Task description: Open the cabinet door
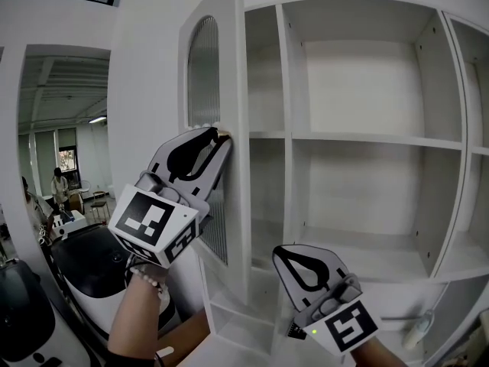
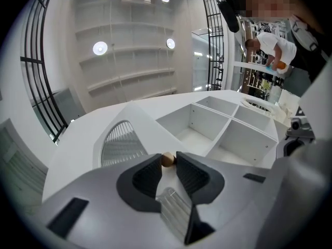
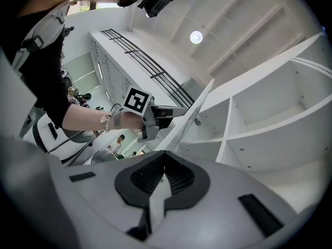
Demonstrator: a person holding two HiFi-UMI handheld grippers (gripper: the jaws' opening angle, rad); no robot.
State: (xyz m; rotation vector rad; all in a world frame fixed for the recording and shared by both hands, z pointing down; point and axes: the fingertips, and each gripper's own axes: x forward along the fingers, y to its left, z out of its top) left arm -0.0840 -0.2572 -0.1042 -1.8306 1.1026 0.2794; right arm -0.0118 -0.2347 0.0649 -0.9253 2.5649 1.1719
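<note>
Where the left gripper [image 1: 220,136] meets the cabinet door [image 1: 231,60], its jaws pinch the small wooden knob [image 2: 167,160] on the door's free edge, one tip on each side. That door stands swung out from the white cabinet [image 1: 367,139], edge-on in the head view, its arched ribbed pane [image 1: 202,60] facing away from the shelves. Lower, on the shelf side of the door and apart from it, the right gripper [image 1: 284,252] hangs with jaws pressed together, nothing between them. Well beyond the door's outer face stands a person [image 1: 59,185].
</note>
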